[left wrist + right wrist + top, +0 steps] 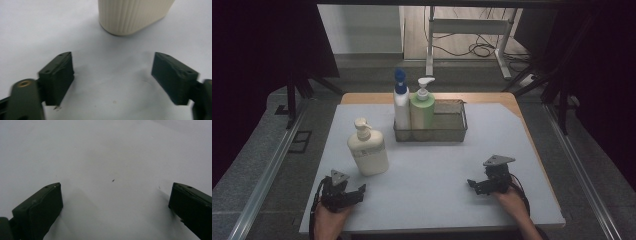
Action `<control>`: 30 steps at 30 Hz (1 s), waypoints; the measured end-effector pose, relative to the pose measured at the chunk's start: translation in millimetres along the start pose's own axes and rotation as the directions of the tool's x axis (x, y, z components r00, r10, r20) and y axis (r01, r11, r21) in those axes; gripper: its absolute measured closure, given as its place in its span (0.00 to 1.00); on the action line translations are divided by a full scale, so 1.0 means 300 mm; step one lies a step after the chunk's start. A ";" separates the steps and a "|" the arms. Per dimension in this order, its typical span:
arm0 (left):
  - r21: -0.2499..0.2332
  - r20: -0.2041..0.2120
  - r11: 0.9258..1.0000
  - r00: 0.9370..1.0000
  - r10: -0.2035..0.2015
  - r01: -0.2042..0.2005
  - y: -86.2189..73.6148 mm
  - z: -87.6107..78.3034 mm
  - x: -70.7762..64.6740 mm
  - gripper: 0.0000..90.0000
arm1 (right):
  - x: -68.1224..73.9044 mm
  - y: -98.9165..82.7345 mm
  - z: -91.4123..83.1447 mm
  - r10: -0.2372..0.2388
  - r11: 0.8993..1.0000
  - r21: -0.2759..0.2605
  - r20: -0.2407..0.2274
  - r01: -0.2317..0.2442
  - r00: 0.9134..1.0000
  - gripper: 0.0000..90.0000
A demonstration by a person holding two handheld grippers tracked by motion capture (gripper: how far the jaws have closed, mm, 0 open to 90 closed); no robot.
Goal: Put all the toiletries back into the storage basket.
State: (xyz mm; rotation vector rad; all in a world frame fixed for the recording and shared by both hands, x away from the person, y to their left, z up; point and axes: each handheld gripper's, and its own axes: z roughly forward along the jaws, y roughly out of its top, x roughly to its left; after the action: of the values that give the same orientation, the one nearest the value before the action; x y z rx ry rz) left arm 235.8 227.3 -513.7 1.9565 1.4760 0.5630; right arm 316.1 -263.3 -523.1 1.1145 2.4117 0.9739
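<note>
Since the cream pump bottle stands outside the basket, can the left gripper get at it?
Probably yes: the left gripper is open just short of the cream pump bottle, with bare table between.

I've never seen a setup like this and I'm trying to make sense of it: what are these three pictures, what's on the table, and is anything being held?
A person sits at a table with a hand-held two-jaw tool in each hand: the left gripper and the right gripper. The wide picture comes from a camera above. The other two come from cameras riding on the grippers, looking along their black jaws. A cream pump bottle stands on the table just ahead of the left gripper. A wire basket holds a white bottle with a blue top and a green pump bottle. Both grippers are open, holding nothing.
</note>
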 end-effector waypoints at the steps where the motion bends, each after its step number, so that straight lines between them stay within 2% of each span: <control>1: -0.009 0.002 1.000 1.000 -0.006 0.006 0.003 -0.005 0.004 0.27 | 0.000 0.000 0.000 -0.001 1.000 -0.001 0.001 0.001 1.000 0.00; 6: -0.032 -0.006 0.999 1.000 -0.006 0.006 0.016 -0.018 0.027 0.42 | 0.000 -0.001 0.000 -0.001 1.000 -0.002 0.001 0.001 1.000 0.00; 11: -0.048 0.022 0.998 0.999 -0.032 0.033 0.024 -0.020 0.060 0.55 | 0.000 -0.001 0.000 0.000 1.000 -0.004 0.001 0.000 1.000 0.00; 17: -0.030 0.029 1.000 1.000 -0.009 0.010 0.039 -0.007 0.080 0.68 | 0.000 -0.002 0.001 0.000 1.000 -0.004 0.000 0.000 1.000 0.00; 23: -0.030 0.059 0.999 0.998 -0.035 0.037 0.067 0.018 0.123 0.82 | 0.000 -0.002 0.000 -0.001 1.000 -0.005 0.000 0.001 1.000 0.00; 28: -0.020 0.083 0.999 0.996 -0.036 0.038 0.090 0.051 0.150 0.98 | 0.000 -0.002 0.000 -0.001 1.000 -0.004 0.000 0.001 1.000 0.00; 30: -0.026 0.084 0.999 0.996 -0.040 0.042 0.100 0.066 0.162 0.99 | 0.000 -0.002 0.000 0.000 1.000 -0.004 -0.001 0.000 1.000 0.00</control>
State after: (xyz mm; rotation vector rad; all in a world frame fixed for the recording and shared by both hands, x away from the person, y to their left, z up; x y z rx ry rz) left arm 283.8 264.0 -508.6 1.9009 1.4461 0.4754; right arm 315.8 -263.5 -523.6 1.1124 2.4096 0.9794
